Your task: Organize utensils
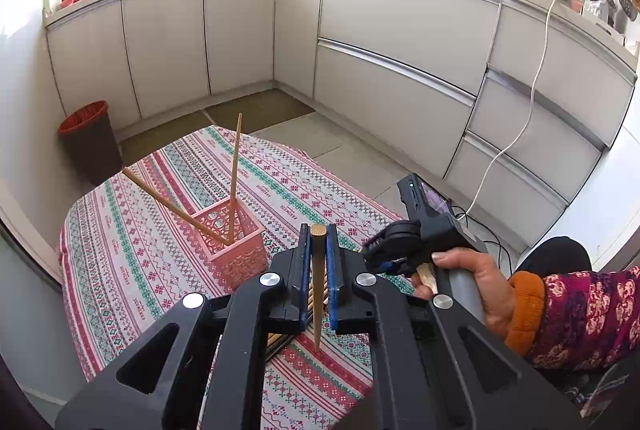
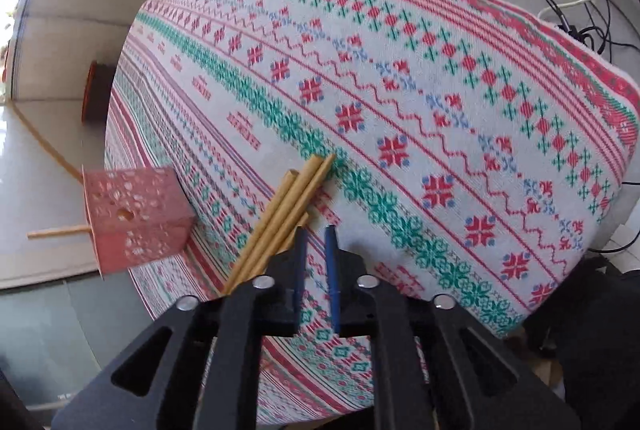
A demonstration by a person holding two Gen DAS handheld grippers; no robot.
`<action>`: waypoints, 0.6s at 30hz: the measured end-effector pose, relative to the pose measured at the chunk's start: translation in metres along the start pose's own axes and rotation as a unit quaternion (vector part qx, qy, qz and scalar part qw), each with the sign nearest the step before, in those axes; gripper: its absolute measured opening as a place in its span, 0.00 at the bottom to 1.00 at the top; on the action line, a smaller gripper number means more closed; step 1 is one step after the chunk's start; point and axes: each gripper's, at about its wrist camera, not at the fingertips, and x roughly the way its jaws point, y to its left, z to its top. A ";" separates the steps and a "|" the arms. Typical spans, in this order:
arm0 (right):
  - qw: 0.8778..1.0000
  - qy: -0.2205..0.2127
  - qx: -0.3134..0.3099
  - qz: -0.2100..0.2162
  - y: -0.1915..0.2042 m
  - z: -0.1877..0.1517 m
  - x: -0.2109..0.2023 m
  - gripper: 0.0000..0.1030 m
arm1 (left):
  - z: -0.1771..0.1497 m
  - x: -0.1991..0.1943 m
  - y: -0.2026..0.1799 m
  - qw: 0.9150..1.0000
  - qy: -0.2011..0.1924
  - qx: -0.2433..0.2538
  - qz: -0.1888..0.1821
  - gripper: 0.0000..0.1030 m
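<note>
- Left wrist view: the left gripper (image 1: 319,262) fills the lower middle of the frame, its blue-lined fingers (image 1: 333,270) pinched tight on a single wooden chopstick (image 1: 318,290).
- The chopstick's thick round end pokes up between the fingertips; its thin point hangs toward the bottom of the frame, over the patterned tablecloth (image 1: 160,270).
- Left of centre a pink basket (image 1: 236,250) stands on the cloth with two chopsticks (image 1: 234,182) inside, one nearly upright, the other leaning to the upper left.
- More chopsticks lie on the cloth, partly hidden under the left gripper.
- At right, a hand (image 1: 476,282) with an orange cuff holds the right gripper (image 1: 370,254), its tip low over the cloth.
- Right wrist view: the right gripper (image 2: 316,254) sits at bottom centre, its fingers (image 2: 331,270) a narrow gap apart with nothing between them, only cloth showing through.
- A bundle of chopsticks (image 2: 280,214) lies on the tablecloth (image 2: 440,90) just left of the fingers, running toward the upper right.
- The pink basket (image 2: 136,218) is at the left edge of the cloth, chopstick ends sticking out to the left.
</note>
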 end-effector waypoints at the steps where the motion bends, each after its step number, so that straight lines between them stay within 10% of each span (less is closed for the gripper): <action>1: 1.000 -0.007 0.007 0.001 0.001 0.002 -0.002 0.20 | 0.000 -0.002 0.001 1.000 -0.002 0.000 -0.001 0.06; 18: 0.999 -0.027 0.028 -0.037 0.022 0.037 0.020 0.12 | -0.001 -0.009 0.010 1.000 -0.012 -0.008 -0.013 0.06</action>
